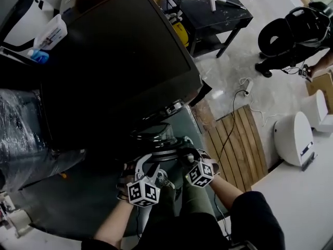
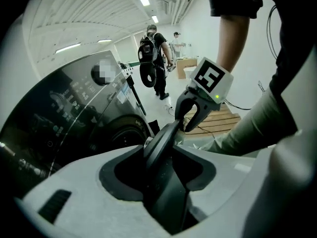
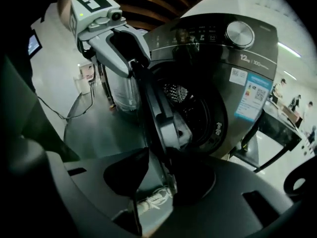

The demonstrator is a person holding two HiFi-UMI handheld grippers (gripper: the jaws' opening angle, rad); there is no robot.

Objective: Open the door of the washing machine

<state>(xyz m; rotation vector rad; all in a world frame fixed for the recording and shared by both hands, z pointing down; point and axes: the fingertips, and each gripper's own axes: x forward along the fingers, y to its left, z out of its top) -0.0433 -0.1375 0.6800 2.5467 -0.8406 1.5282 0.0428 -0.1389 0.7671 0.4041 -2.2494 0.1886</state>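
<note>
A dark washing machine (image 1: pixel 114 61) fills the head view from above, and its round door (image 1: pixel 156 139) stands swung out from the front. In the right gripper view the drum opening (image 3: pixel 198 108) shows behind the door (image 3: pixel 158 113). My left gripper (image 1: pixel 151 166) straddles the door rim (image 2: pixel 158 143), with dark gaps on both sides of the rim in the left gripper view. Its fingers (image 3: pixel 132 66) reach over the door's upper edge. My right gripper (image 1: pixel 184 154) has its curved fingers (image 2: pixel 190 123) closed round the same rim, a little further along.
A wooden pallet (image 1: pixel 237 139) lies right of the machine with a cable and power strip (image 1: pixel 247 85) near it. A black table (image 1: pixel 213 12) stands behind, white units (image 1: pixel 294 137) sit at the right, and a wrapped bulk (image 1: pixel 18 124) is at the left. A person with a backpack (image 2: pixel 151 63) stands far off.
</note>
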